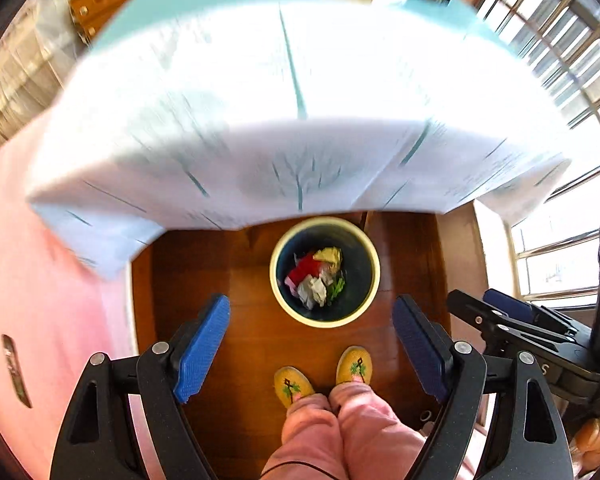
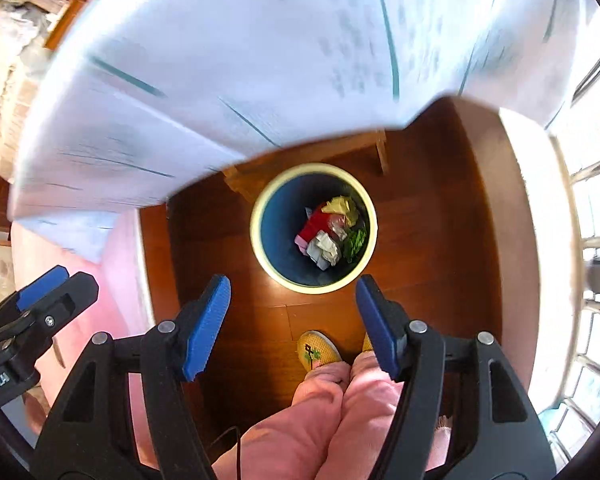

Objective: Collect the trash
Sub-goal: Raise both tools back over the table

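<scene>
Directly ahead of the left gripper [image 1: 311, 338], beyond its spread blue-padded fingers [image 1: 201, 350], a round dark-blue waste bin with a cream rim [image 1: 280, 292] stands on the brown wooden floor [image 1: 236, 280]. Crumpled red, white, yellow and green trash [image 1: 316, 276] lies inside it. The right gripper [image 2: 293, 322] also hangs jaws apart and empty, the bin [image 2: 260, 240] just past its fingertips. Above both tools spreads a white tablecloth with teal lines [image 1: 260, 100], blurred. Yellow embroidered slippers [image 1: 292, 386] sit below the bin. Any lettering on the gripper bodies is too small to read.
</scene>
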### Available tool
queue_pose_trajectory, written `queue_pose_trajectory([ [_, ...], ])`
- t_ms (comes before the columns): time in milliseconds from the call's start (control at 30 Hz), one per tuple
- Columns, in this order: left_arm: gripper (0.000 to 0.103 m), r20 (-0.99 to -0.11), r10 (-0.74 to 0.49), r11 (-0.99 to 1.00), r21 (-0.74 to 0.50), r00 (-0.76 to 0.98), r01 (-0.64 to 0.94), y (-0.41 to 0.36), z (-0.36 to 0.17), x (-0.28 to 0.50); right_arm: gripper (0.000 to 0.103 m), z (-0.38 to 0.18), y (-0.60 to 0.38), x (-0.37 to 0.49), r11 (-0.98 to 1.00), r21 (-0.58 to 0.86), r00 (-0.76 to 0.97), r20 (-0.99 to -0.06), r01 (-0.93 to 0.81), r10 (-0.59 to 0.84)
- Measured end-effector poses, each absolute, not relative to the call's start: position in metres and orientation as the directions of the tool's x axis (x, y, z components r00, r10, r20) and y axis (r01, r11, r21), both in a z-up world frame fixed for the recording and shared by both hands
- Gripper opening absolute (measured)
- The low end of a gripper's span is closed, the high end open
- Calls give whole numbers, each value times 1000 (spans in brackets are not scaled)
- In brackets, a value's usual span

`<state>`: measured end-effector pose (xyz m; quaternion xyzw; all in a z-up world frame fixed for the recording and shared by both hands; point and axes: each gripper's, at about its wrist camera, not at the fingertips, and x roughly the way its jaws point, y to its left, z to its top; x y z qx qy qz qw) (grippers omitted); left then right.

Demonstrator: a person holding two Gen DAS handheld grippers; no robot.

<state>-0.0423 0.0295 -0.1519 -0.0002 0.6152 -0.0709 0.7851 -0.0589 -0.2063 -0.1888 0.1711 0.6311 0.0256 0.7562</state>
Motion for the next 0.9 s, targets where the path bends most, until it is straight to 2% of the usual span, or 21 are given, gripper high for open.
queue_pose_trajectory([
  [267, 85, -890, -117, 988, -60, 441, 141, 44, -8, -49, 62, -47, -196, -70, 951, 294, 377, -895, 95, 239],
  [500, 85, -823, -142, 985, -64, 550, 158, 54, 73, -48, 62, 37, -196, -74, 950, 298, 519, -829, 92, 210],
  [667, 84, -795, -145, 987, -75, 589, 142, 56, 109, -35, 62, 77, -196, -73, 954, 286, 586, -790, 88, 182],
  [900, 84, -783, -166, 986, -112, 600, 127, 54, 132, -5, 62, 113, -192, -57, 973, 223, 638, -757, 51, 140],
])
